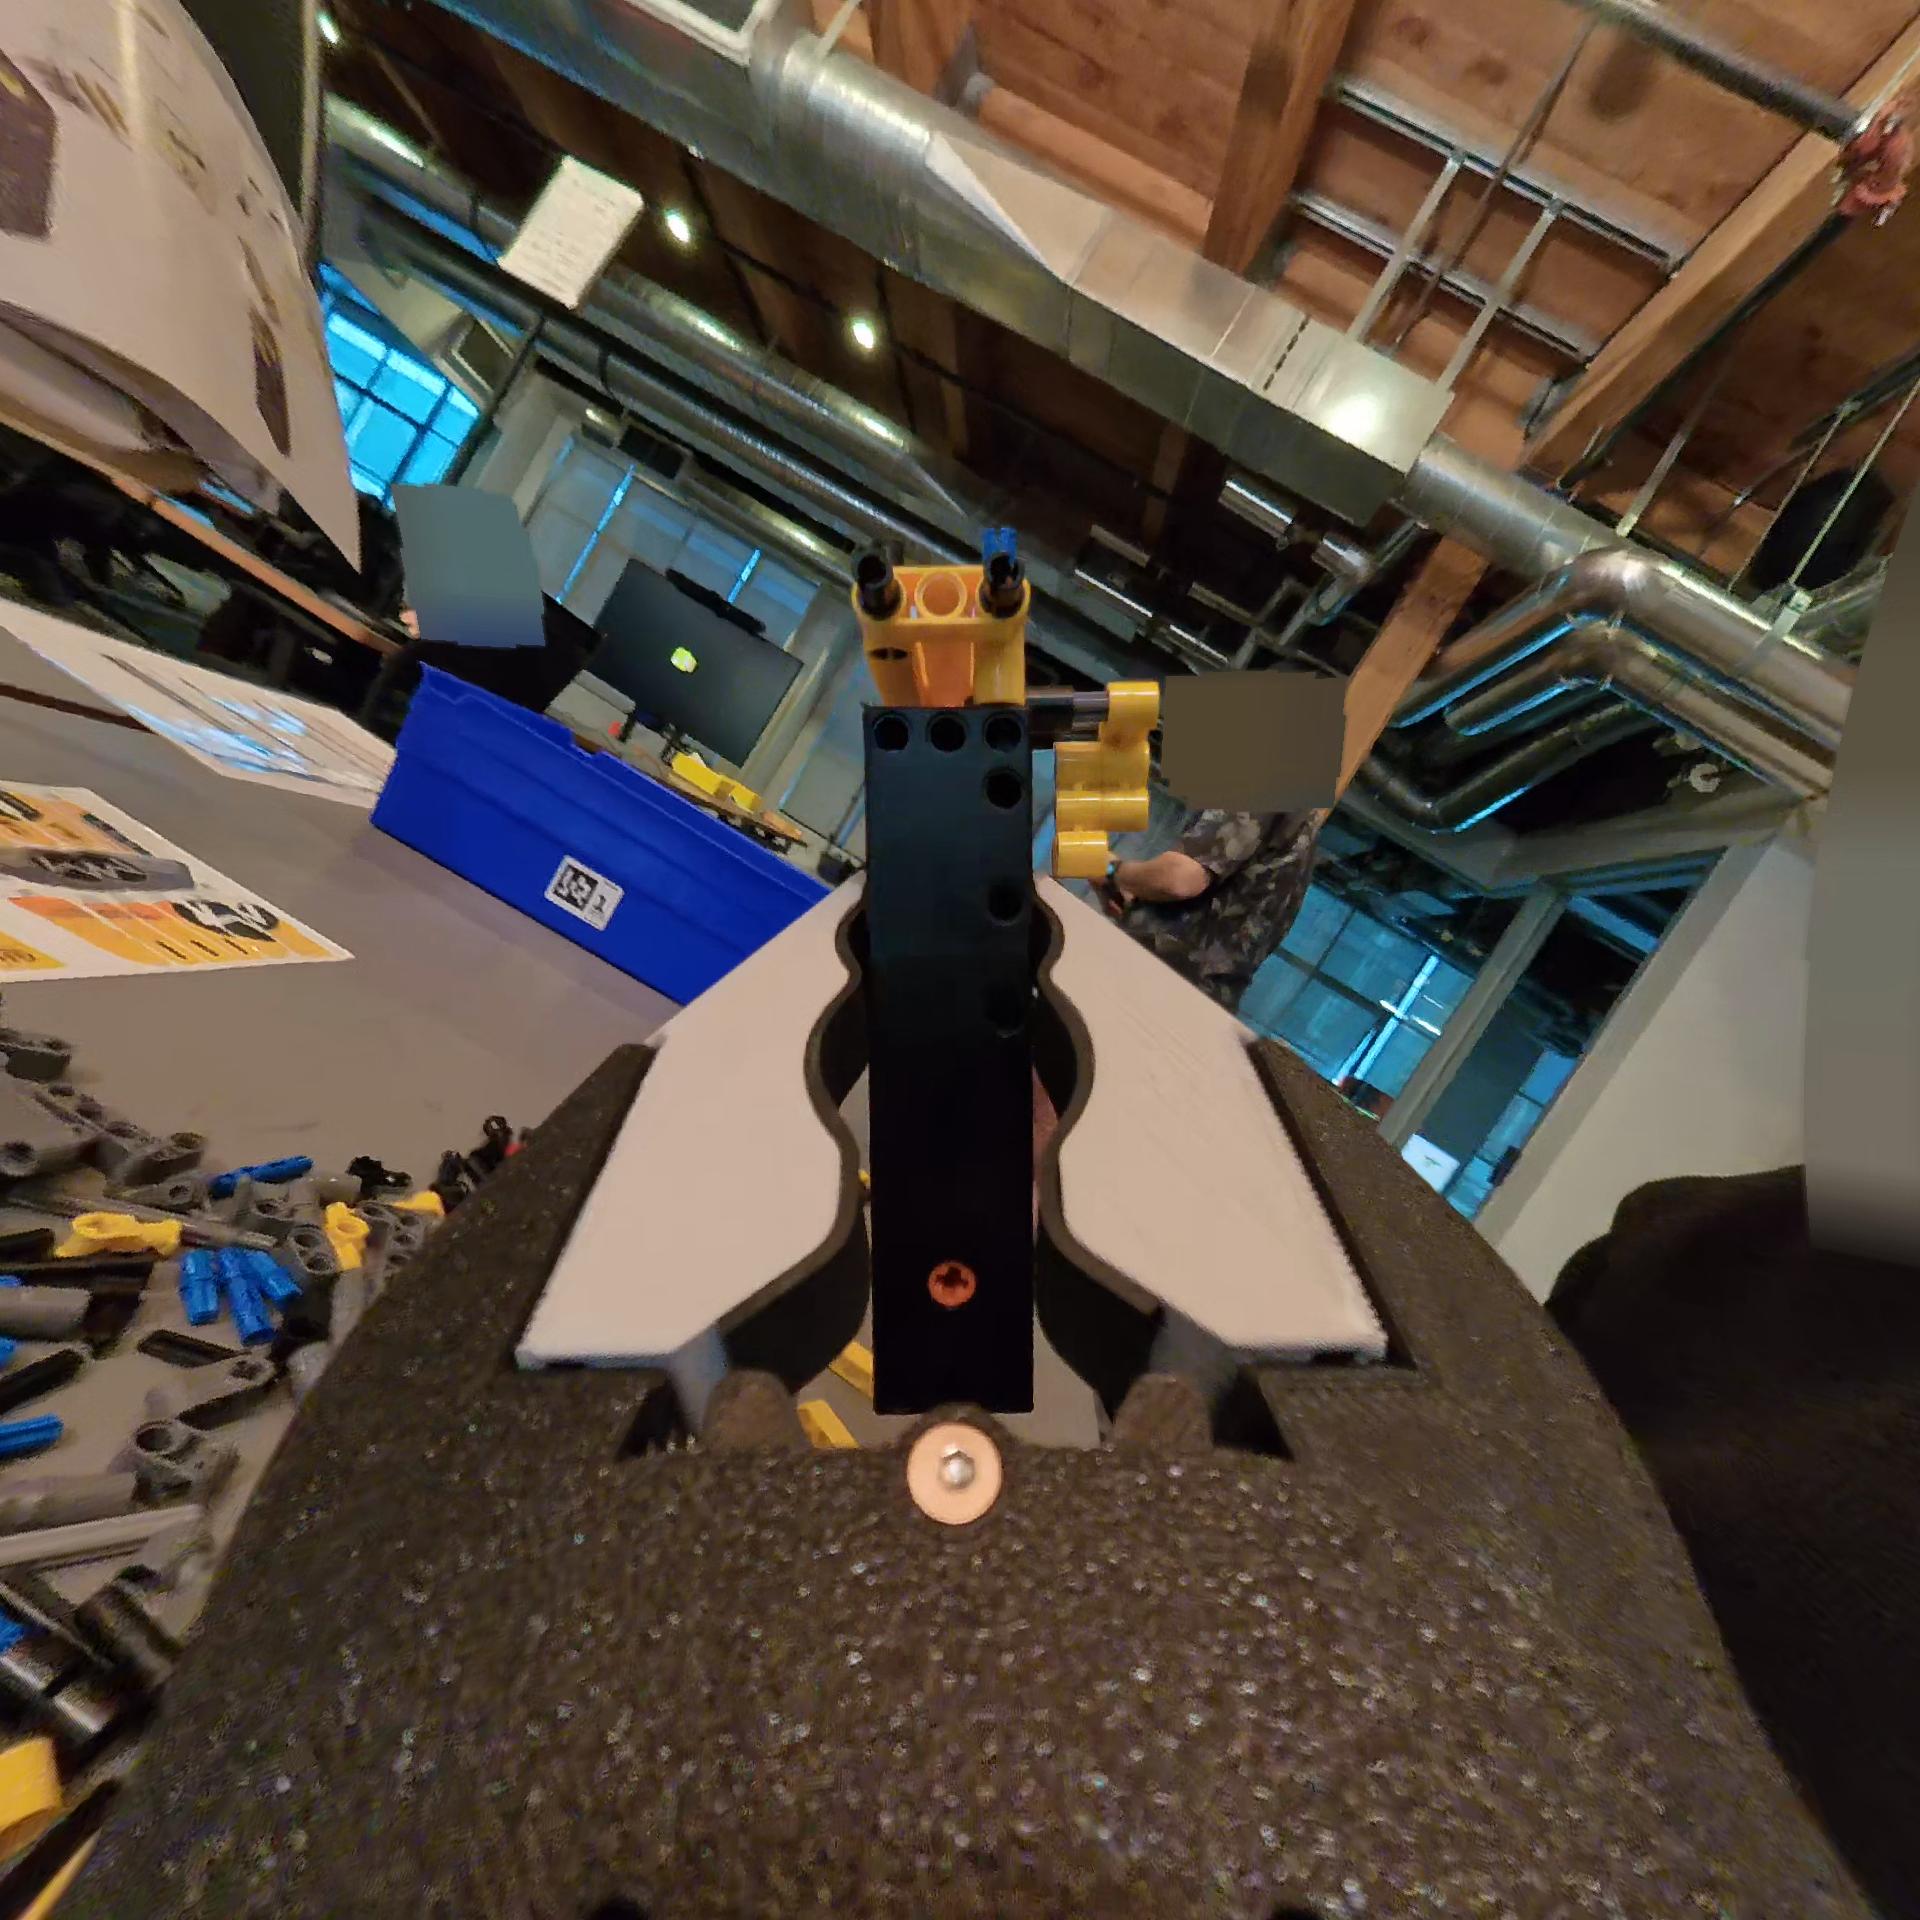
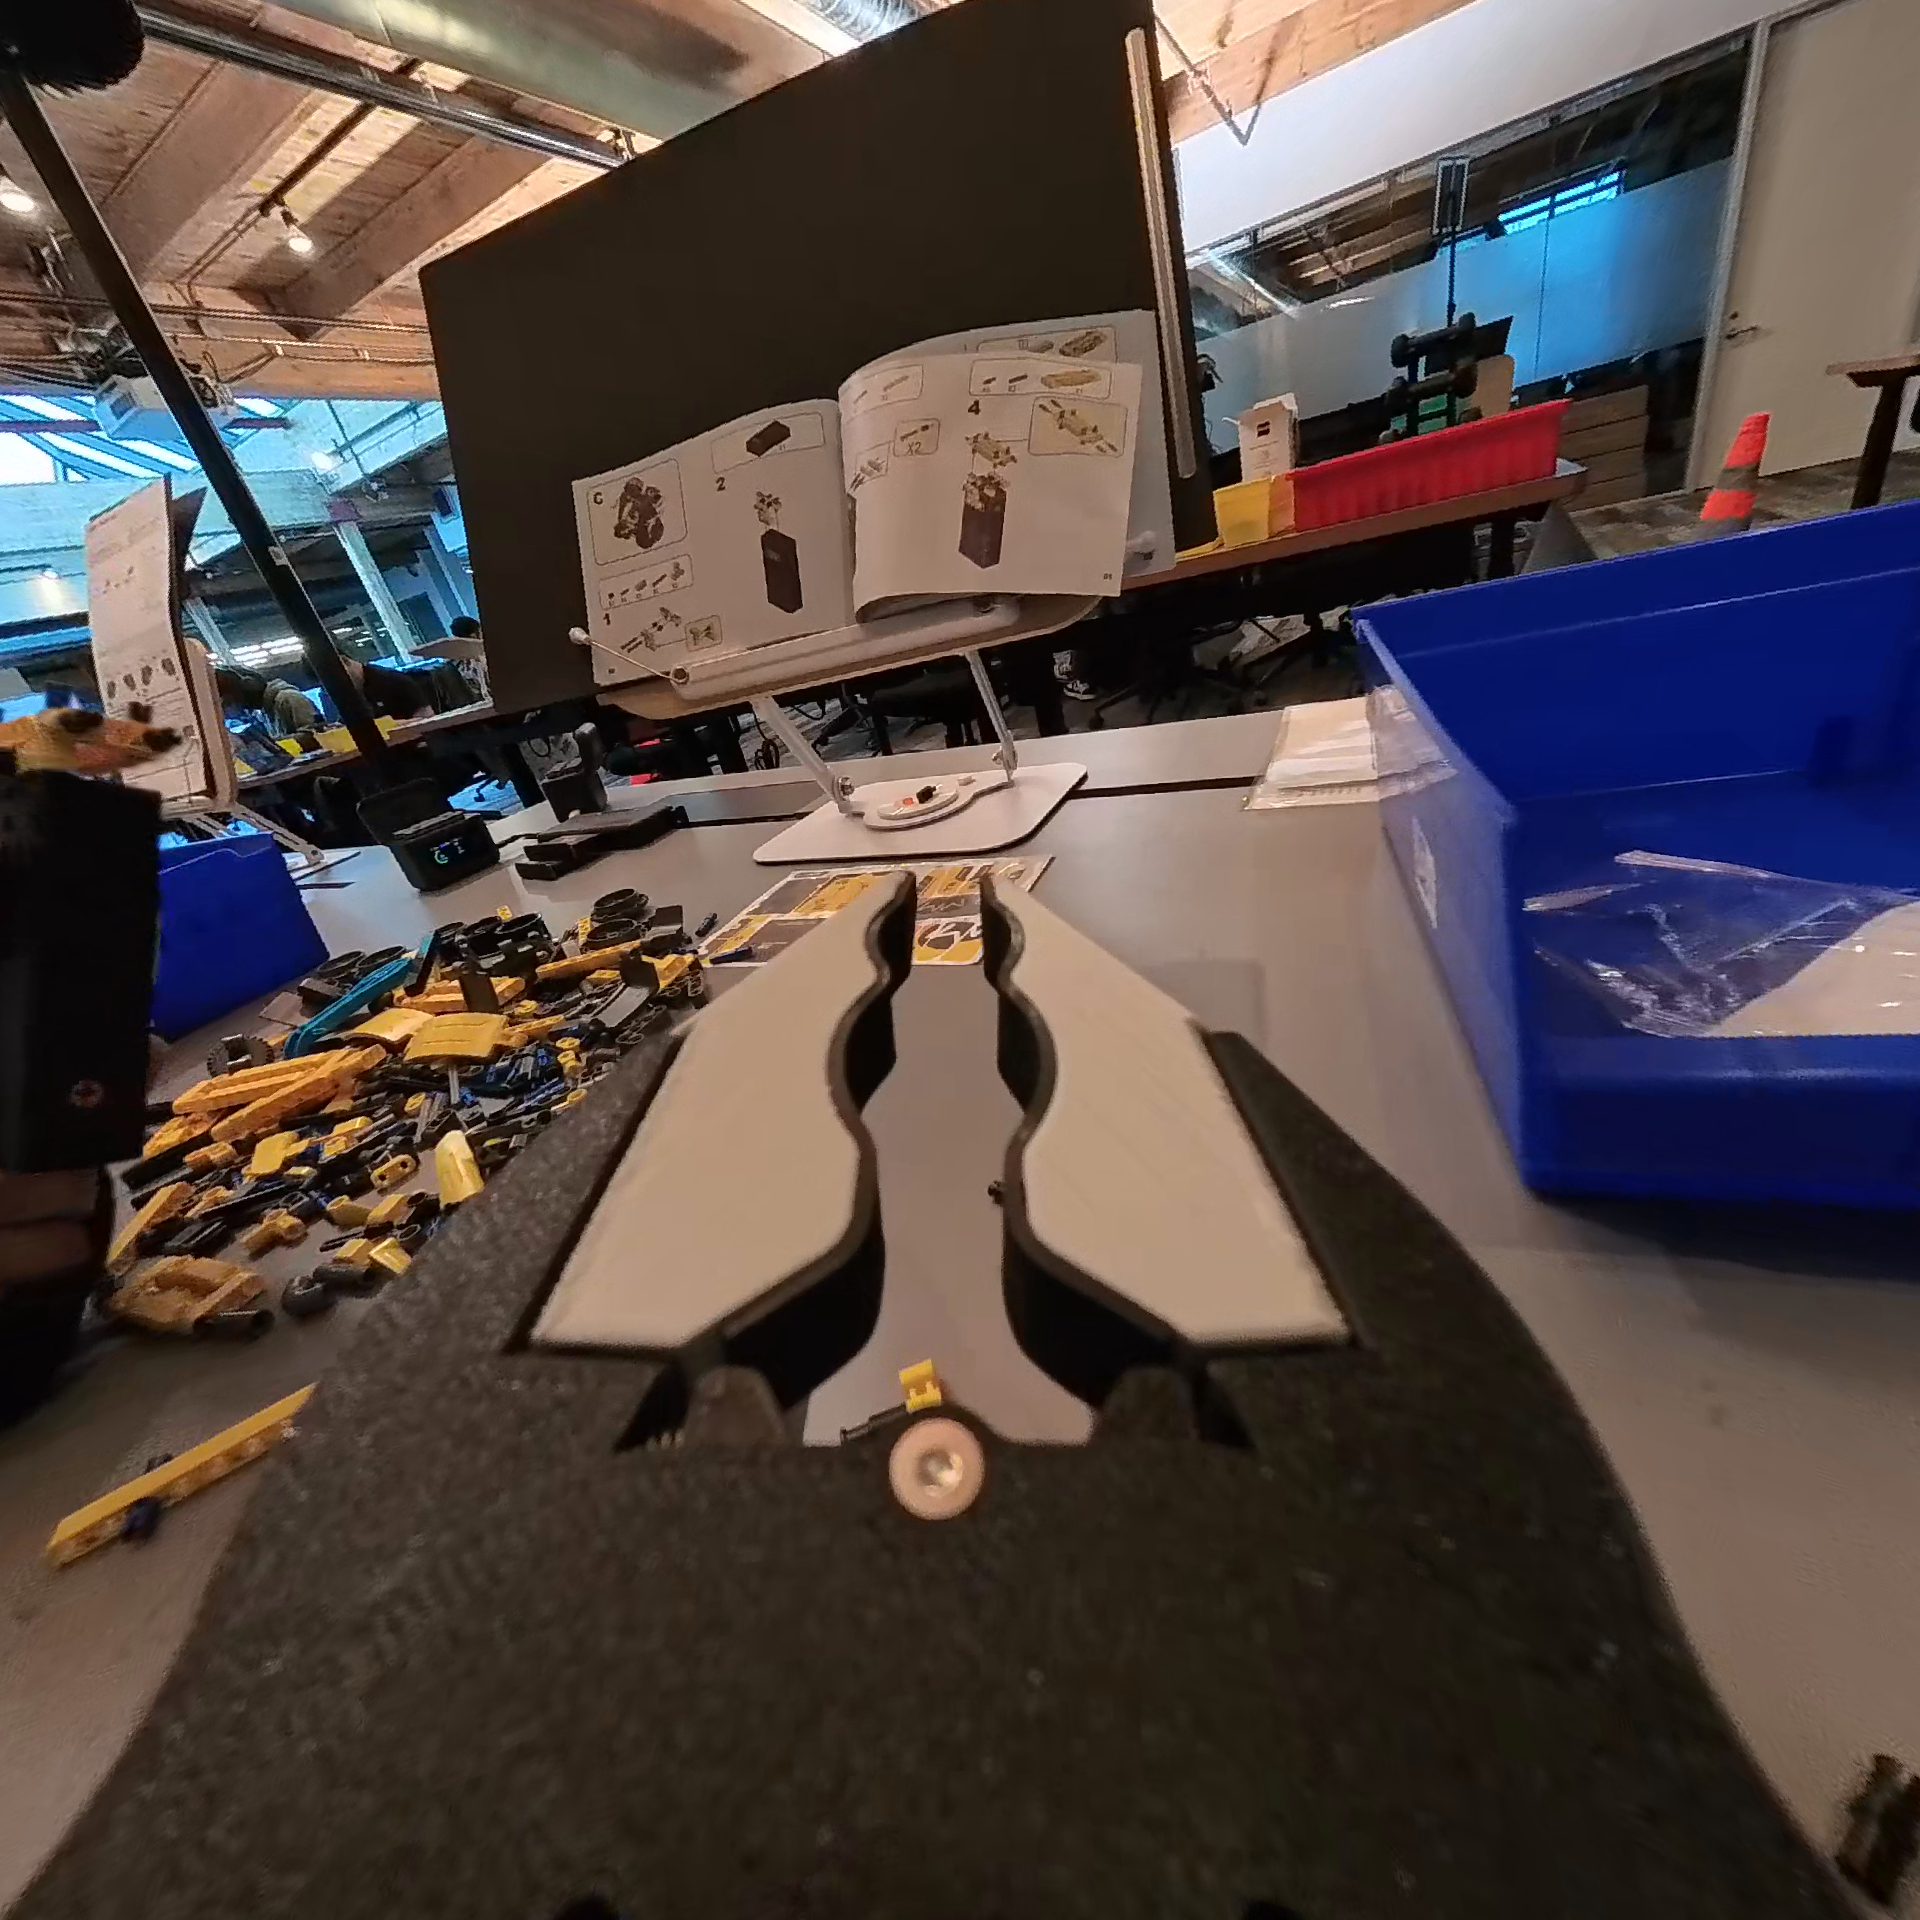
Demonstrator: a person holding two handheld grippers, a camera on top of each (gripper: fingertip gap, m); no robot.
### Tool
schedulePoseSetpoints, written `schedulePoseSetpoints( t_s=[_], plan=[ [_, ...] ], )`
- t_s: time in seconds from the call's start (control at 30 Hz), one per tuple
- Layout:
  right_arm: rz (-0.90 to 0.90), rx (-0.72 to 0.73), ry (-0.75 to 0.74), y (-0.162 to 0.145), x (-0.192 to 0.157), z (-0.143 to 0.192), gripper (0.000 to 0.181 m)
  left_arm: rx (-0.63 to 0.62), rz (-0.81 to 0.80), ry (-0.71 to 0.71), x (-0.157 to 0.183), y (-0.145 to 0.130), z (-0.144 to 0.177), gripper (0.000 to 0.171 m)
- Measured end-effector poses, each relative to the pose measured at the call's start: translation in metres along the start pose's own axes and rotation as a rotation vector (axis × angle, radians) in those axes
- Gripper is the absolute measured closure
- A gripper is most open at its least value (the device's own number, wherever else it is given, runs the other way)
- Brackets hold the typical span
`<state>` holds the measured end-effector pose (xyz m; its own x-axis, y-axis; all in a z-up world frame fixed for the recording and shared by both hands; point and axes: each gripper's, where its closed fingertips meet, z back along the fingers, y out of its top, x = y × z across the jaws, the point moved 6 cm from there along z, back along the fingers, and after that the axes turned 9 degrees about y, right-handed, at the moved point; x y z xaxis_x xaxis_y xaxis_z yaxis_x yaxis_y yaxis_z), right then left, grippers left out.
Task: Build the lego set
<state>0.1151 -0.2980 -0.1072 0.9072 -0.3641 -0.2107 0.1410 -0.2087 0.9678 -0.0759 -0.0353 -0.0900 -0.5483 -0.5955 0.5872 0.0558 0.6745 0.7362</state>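
Table (image 2: 1195,935): grey; a blue bin (image 2: 1662,935) is carried toward its right edge, loose yellow and black bricks (image 2: 395,1070) toward its left.
Left claw (image 1: 951,935): clamped on a black block (image 1: 951,1039), long axis along the fingers, lifted clear of the table, yellow connectors (image 1: 940,634) on its far end.
Right claw (image 2: 951,925): narrowly parted, nothing held, low over the table's middle.
View difference: the booklet on its stand (image 2: 862,520) is shown whole by the right view only; there the block is seen blurred at the left.

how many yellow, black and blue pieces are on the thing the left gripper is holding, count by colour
On the assembly in the left gripper:
yellow connectors: 2
black block: 1
black pins: 2
blue pin tip: 1
Total: 6
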Motion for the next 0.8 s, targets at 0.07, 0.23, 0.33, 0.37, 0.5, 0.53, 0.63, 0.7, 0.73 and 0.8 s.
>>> schedulePoseSetpoints(
  t_s=[0.07,0.23,0.33,0.37,0.5,0.53,0.63,0.7,0.73,0.8],
  plan=[
    [0.007,0.004,-0.002,0.001,0.000,0.000,0.170,0.030,-0.032,0.008,0.002,0.004,0.004,0.145],
    [0.036,-0.001,0.004,0.001,-0.004,-0.001,0.170,-0.062,-0.384,0.163,0.022,0.001,0.012,0.146],
    [0.054,-0.006,0.007,0.001,-0.006,-0.001,0.170,-0.273,-0.769,0.393,0.020,-0.015,0.011,0.146],
    [0.056,-0.011,0.008,0.000,-0.006,-0.002,0.170,-0.323,-0.942,0.478,0.019,-0.020,0.011,0.146],
    [0.055,-0.022,0.026,-0.001,-0.008,-0.004,0.169,-0.463,-1.529,0.736,0.017,-0.036,0.002,0.146],
    [0.056,-0.023,0.027,-0.001,-0.008,-0.004,0.170,-0.482,-1.609,0.763,0.017,-0.040,-0.002,0.146],
    [0.055,-0.018,0.020,-0.001,-0.007,-0.005,0.170,-0.496,-1.841,0.849,0.020,-0.049,-0.008,0.146],
    [0.047,-0.019,0.023,-0.001,-0.006,-0.006,0.170,-0.465,-1.988,0.888,0.027,-0.053,-0.007,0.147],
    [0.045,-0.019,0.026,-0.001,-0.006,-0.007,0.170,-0.446,-2.032,0.888,0.031,-0.056,-0.004,0.147],
    [0.048,-0.024,0.032,-0.001,-0.006,-0.009,0.170,-0.400,-2.071,0.877,0.039,-0.062,0.002,0.147]
  ],
)
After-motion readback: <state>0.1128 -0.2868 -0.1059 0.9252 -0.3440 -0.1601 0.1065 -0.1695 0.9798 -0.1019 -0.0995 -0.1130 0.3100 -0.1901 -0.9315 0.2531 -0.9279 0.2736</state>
